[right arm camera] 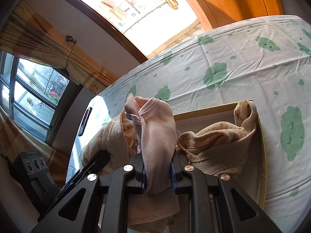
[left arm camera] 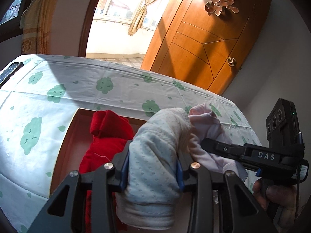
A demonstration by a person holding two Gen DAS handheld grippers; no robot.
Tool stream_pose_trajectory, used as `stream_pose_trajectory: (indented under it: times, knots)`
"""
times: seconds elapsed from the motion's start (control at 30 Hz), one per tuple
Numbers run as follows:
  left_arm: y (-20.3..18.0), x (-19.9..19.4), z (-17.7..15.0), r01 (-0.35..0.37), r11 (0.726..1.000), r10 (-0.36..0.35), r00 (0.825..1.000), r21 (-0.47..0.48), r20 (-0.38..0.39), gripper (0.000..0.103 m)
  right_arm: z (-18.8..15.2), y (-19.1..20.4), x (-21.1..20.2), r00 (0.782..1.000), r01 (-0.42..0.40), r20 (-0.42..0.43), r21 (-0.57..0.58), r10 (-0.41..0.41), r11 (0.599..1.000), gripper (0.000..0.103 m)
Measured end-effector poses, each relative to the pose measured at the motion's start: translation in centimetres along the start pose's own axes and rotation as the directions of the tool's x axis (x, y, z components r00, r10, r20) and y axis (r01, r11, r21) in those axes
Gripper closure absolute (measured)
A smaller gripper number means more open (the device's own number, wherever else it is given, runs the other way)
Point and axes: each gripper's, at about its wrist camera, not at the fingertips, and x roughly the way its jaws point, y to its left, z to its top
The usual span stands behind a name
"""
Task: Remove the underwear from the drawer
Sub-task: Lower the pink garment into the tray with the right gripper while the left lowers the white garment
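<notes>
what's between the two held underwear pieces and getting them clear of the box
Nothing visible. The left gripper is shut on the pale dotted underwear and the right gripper on the pink underwear. Both pieces stand above the open box, with no lid over it. The beige underwear lies beside them, not on top.

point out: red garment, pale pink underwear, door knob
red garment (left arm camera: 108, 134), left wrist view, on its upper folded part.
pale pink underwear (right arm camera: 157, 134), right wrist view, on the cloth above the jaws.
door knob (left arm camera: 231, 61), left wrist view, on the brass ball.
</notes>
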Motion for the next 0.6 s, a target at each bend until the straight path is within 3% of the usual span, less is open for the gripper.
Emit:
stream_pose_trajectory:
  times: [0.27, 0.37, 0.43, 0.5, 0.6]
  knots:
    - [-0.5, 0.4, -0.1, -0.031, 0.999, 0.032, 0.999, 0.01, -0.018, 0.052, -0.1, -0.5, -0.4, 0.999, 0.039, 0.019, -0.027, -0.039, 0.999, 0.066]
    - [-0.9, -0.1, -0.3, -0.032, 0.999, 0.031, 1.0, 0.037, 0.003, 0.048, -0.2, -0.4, -0.7, 1.0, 0.023, 0.014, -0.037, -0.022, 0.999, 0.06]
    - [-1.2, -0.8, -0.3, -0.029, 0.999, 0.028, 0.999, 0.046, 0.023, 0.043, -0.5, -0.4, -1.2, 1.0, 0.009, 0.024, -0.039, -0.008, 0.999, 0.047]
    - [-1.3, -1.6, -0.3, -0.026, 0.999, 0.024, 0.999, 0.044, 0.043, 0.04, -0.7, -0.3, -1.7, 0.999, 0.032, 0.039, -0.05, -0.03, 0.998, 0.041]
    - [-1.6, -2.8, -0.3, -0.02, 0.998, 0.016, 0.998, 0.054, 0.067, 0.039, -1.0, -0.5, -2.3, 0.998, 0.04, 0.051, -0.043, -0.037, 0.998, 0.04]
